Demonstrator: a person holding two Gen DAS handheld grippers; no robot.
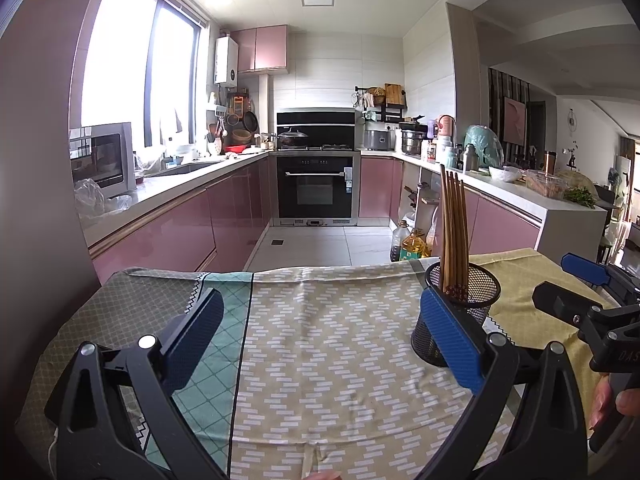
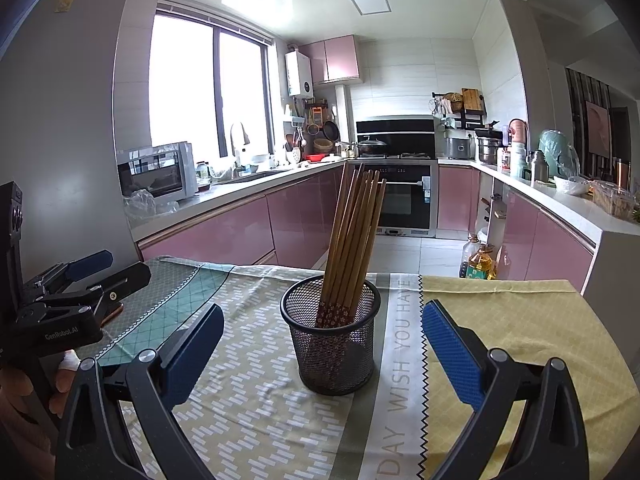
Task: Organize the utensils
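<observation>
While both grippers hang wide open, left (image 1: 320, 332) and right (image 2: 322, 340) hold nothing; chopsticks (image 2: 352, 240) lean bundled in the mesh cup (image 2: 336, 348) on the desk (image 2: 500, 320), upright for easy reach; sorting looks done.

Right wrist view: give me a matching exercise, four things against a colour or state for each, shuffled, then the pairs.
Things:
1. chopsticks
2. mesh holder
3. right gripper
4. tablecloth

States:
A. black wire, upright on the cloth
B. open, fingers either side of the holder, touching nothing
C. brown wood, standing bundled and leaning in the holder
D. patterned in green, beige and yellow, with printed words

Pairs: 1-C, 2-A, 3-B, 4-D
</observation>
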